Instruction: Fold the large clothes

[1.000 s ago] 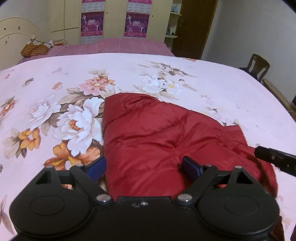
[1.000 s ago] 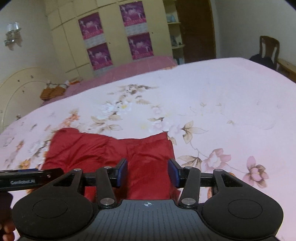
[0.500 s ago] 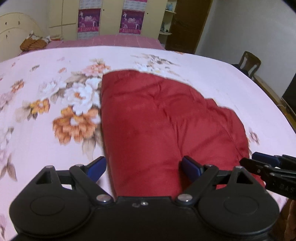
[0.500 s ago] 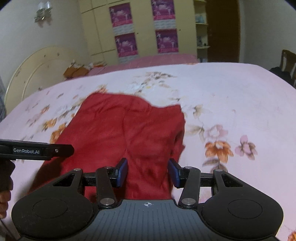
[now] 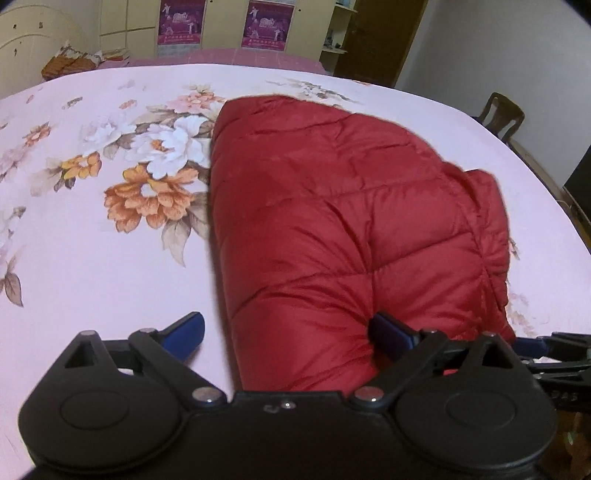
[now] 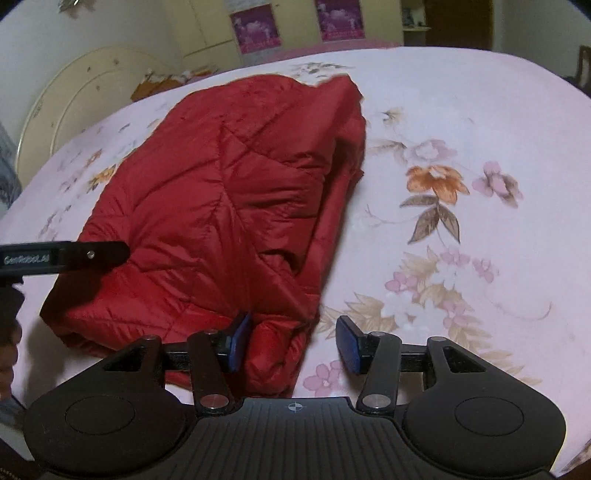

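Note:
A red quilted puffer jacket (image 5: pixel 340 221) lies folded on the pink floral bedsheet (image 5: pixel 92 258); it also shows in the right wrist view (image 6: pixel 207 206). My left gripper (image 5: pixel 288 332) is open, its jaws wide apart around the jacket's near left edge. My right gripper (image 6: pixel 295 343) is open around the jacket's near right corner, the left pad (image 6: pixel 240 341) touching the fabric. The left gripper's arm (image 6: pixel 62 256) shows at the left of the right wrist view. The right gripper's fingers (image 5: pixel 546 347) show at the right edge of the left wrist view.
The bed fills both views. A wardrobe with purple posters (image 5: pixel 181 22) stands behind it, with a rounded headboard (image 6: pixel 74 110) at the left. A wooden chair (image 5: pixel 500 114) and a dark door (image 5: pixel 380 37) are at the right.
Both grippers have moved back toward the near edge of the bed and lower, and the jacket fills more of each view. The jaws of the right gripper have opened wider.

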Demonstrator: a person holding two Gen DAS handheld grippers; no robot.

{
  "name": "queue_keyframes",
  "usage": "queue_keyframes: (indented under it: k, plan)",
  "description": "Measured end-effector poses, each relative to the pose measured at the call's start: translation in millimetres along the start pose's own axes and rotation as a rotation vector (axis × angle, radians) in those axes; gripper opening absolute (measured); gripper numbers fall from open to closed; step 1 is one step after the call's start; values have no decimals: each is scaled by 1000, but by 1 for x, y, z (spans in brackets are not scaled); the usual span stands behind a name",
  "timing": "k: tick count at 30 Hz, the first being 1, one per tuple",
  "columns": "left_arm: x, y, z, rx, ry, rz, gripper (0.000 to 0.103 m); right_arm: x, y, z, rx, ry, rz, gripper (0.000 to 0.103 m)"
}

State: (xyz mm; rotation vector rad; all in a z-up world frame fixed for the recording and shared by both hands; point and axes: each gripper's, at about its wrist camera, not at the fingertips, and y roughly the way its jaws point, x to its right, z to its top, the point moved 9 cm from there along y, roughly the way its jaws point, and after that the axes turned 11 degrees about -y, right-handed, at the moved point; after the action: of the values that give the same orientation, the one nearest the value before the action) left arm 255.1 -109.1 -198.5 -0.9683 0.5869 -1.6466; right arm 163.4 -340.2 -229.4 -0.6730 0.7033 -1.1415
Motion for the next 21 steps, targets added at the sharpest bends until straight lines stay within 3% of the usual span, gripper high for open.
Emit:
queue_keyframes:
  k: [3, 5, 6, 13, 15, 17, 21]
  plan:
    - [1, -5, 7, -2, -12, -6, 98, 10, -16, 10, 43, 43, 18, 50]
    - [1, -7, 12, -5, -37, -13, 98, 17, -24, 21, 78, 78, 17, 63]
    - [1, -8, 16, -1, -51, -19, 98, 22, -27, 27, 99, 95, 14, 79]
    - [0, 6, 44, 4, -126, -51, 99, 41, -14, 73, 171, 219, 84, 81]
    - [-4, 17, 47, -25, -157, -73, 101, 45, 2, 84, 157, 261, 123, 82]
    - [-6, 26, 47, -50, -193, -112, 100, 46, 21, 90, 130, 297, 178, 91]
    - [-8, 35, 43, -76, -221, -160, 94, 49, 55, 89, 72, 392, 255, 92]
